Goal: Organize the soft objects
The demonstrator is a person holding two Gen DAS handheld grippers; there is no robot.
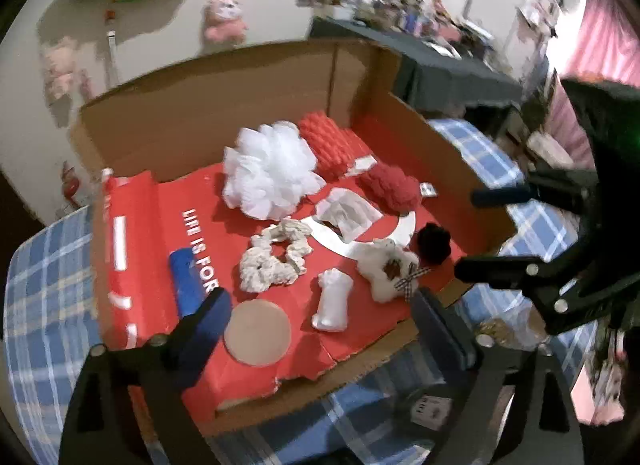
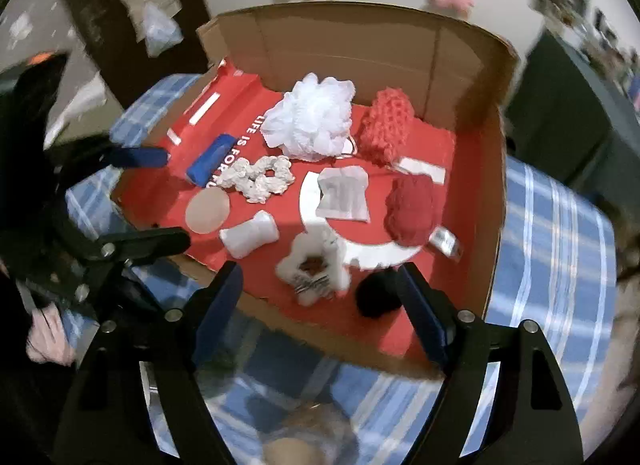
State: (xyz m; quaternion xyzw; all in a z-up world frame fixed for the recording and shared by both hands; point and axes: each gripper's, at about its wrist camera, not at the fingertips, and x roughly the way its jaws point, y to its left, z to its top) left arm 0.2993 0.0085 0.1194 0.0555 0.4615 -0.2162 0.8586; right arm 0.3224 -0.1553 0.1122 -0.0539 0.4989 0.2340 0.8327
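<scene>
Left tongs point(image 1: 320, 325): spread wide, nothing between the blue pads; angled steeply down over the near edge of the box, above the disc and the white roll.
Right tongs point(image 2: 320, 305): also spread, empty; tilted down over the box's near right corner, with the flower toy and black pom-pom showing between the fingers.
The pair: each rig appears in the other's view, the right one at the right of the left camera, the left one at the left of the right camera; both hang above the box, touching nothing.
Box point(image 1: 208, 105): open cardboard, red printed floor, standing on a table point(image 1: 44, 277) with a blue plaid cloth.
Back row: white pouf point(image 1: 268, 169) beside a red knit piece point(image 1: 330, 143).
Middle: cream scrunchie point(image 1: 274, 261), a clear packet point(image 1: 346, 214), a dark red knit ball point(image 1: 390, 187).
Front: blue block point(image 1: 186, 281), tan disc point(image 1: 257, 332), white roll point(image 1: 334, 301), flower toy point(image 1: 390, 269) touching the black pom-pom point(image 1: 434, 243).
Focus: soft blur across both views.
</scene>
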